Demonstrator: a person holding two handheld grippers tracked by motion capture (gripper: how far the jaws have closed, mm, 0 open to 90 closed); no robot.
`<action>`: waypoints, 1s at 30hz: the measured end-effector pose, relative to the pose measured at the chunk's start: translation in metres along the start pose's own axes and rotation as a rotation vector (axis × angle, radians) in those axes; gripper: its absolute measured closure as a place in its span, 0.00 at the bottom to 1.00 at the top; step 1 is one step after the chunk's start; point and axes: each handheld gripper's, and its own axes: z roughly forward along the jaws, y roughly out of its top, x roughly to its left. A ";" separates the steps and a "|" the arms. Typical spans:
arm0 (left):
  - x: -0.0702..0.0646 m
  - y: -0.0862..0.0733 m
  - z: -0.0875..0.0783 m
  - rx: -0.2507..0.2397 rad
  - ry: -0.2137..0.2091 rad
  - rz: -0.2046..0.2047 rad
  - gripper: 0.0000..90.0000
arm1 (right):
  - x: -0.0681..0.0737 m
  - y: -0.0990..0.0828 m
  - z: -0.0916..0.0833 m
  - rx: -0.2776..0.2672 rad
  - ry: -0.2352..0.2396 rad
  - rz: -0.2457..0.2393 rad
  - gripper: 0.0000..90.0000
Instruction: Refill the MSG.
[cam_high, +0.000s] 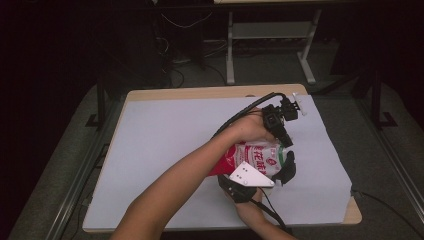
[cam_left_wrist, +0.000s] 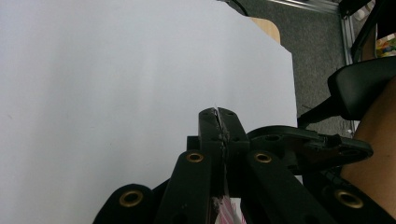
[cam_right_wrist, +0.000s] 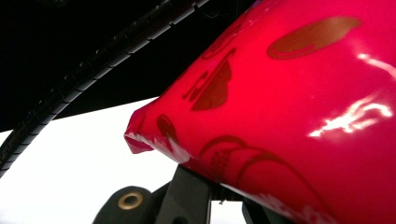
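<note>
A white sheet covering a wooden table is seen from above, grey floor on every side; a red-and-white packet is held right of centre by the left gripper and right gripper. In the left gripper view, closed jaws pinch the packet's thin edge, bare sheet beyond. In the right gripper view, the red packet is clamped in the jaws.
</note>
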 end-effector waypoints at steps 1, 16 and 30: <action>0.000 0.000 0.000 0.001 0.001 0.001 1.00 | 0.000 0.000 0.000 0.000 0.000 -0.001 1.00; -0.001 0.000 0.001 0.008 0.003 -0.005 1.00 | 0.000 0.001 0.000 -0.009 0.001 -0.002 1.00; -0.002 0.001 0.003 0.020 0.011 -0.013 1.00 | 0.000 0.001 -0.001 -0.010 0.001 -0.001 1.00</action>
